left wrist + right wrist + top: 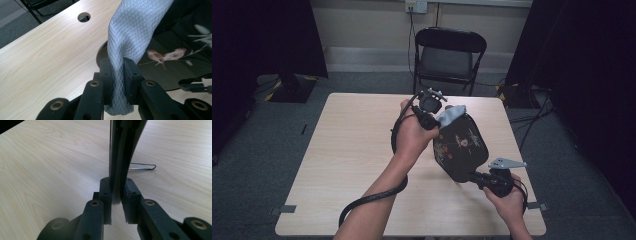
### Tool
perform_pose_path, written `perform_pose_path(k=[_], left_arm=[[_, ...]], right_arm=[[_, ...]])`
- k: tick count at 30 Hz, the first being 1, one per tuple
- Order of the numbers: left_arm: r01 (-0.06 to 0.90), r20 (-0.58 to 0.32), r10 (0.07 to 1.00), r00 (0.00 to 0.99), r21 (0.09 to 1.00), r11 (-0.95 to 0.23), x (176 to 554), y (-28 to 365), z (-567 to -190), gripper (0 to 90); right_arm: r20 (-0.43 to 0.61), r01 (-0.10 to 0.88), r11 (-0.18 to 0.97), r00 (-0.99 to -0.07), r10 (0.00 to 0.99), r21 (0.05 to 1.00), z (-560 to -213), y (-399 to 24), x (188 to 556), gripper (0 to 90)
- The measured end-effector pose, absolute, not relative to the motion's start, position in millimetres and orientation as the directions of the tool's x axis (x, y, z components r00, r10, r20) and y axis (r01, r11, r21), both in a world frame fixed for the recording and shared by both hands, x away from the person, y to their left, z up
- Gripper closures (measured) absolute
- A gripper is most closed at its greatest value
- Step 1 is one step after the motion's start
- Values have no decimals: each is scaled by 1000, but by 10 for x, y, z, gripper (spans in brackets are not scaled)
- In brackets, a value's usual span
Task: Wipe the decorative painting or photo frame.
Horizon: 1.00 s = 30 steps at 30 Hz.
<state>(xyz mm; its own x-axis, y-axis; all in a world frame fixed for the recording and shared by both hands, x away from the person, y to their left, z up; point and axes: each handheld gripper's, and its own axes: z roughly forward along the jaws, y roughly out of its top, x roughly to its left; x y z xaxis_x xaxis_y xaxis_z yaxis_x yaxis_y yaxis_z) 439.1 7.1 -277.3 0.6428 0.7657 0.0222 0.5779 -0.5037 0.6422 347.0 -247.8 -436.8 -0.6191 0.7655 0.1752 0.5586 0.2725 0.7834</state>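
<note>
High view: left gripper (438, 111) presses a grey cloth (451, 115) on the black tray (460, 145), held tilted above the surface (352, 150) by the right gripper (478, 176).
Left gripper view: jaws clenched on cloth (128, 37).
Right gripper view: jaws grasping the tray's edge (120, 157).

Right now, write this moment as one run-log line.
left gripper: shut on cloth | right gripper: shut on tray edge | cloth: against tray

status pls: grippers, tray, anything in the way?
Left gripper shut on grey cloth, at the tray's upper edge. Right gripper shut on black tray rim, holding it tilted over table. Nothing in the way.
</note>
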Motion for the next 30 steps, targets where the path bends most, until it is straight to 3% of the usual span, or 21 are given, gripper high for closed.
perform_pose_path(k=[30], left_arm=[[699,-56,798,601,522,-490,4581,305,-3818,792]], right_arm=[[171,552,278,-627,760,786,-4365,-2489,3488,799]])
